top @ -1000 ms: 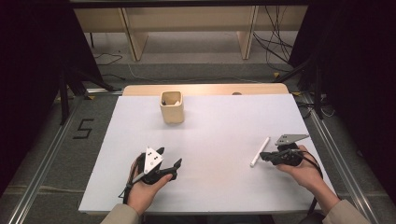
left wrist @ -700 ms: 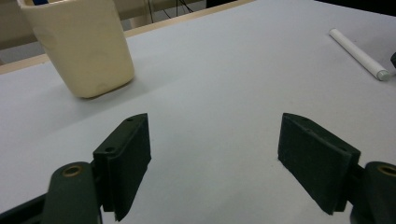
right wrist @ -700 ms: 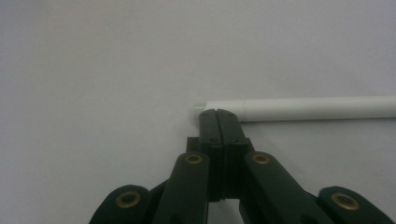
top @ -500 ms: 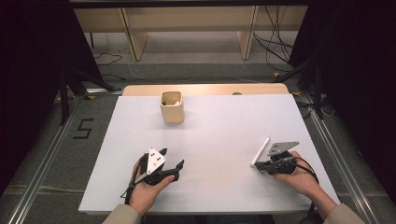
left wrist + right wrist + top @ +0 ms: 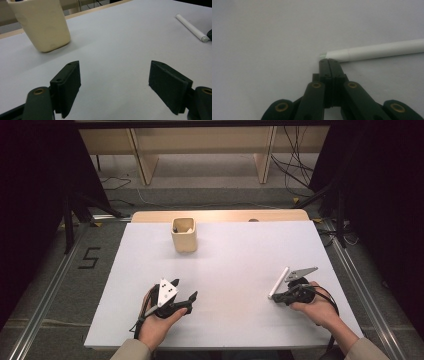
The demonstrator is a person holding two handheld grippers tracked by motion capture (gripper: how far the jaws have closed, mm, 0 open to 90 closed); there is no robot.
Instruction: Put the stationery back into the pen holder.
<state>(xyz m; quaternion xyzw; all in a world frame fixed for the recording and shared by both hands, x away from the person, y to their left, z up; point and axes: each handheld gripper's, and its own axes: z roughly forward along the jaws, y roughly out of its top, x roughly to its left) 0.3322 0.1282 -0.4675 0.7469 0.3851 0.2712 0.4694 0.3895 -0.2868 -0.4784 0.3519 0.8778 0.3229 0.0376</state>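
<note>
Now right claw [image 5: 329, 60] closed, empty; white marker [image 5: 377, 51] touching tip; left claw [image 5: 115, 86] open.

A white marker [image 5: 278, 282] lies at the right gripper [image 5: 278, 298] tip; left gripper [image 5: 192, 301] rests apart.

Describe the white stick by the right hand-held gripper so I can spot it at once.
Start at the white table, then go to its right front part, far from the beige cup. There a slim white marker lies flat, its near end at the closed tips of the right hand-held gripper; it is the only rod-shaped thing.

right claw [image 5: 276, 297] — nearer, at pen [image 5: 278, 282] end
</note>
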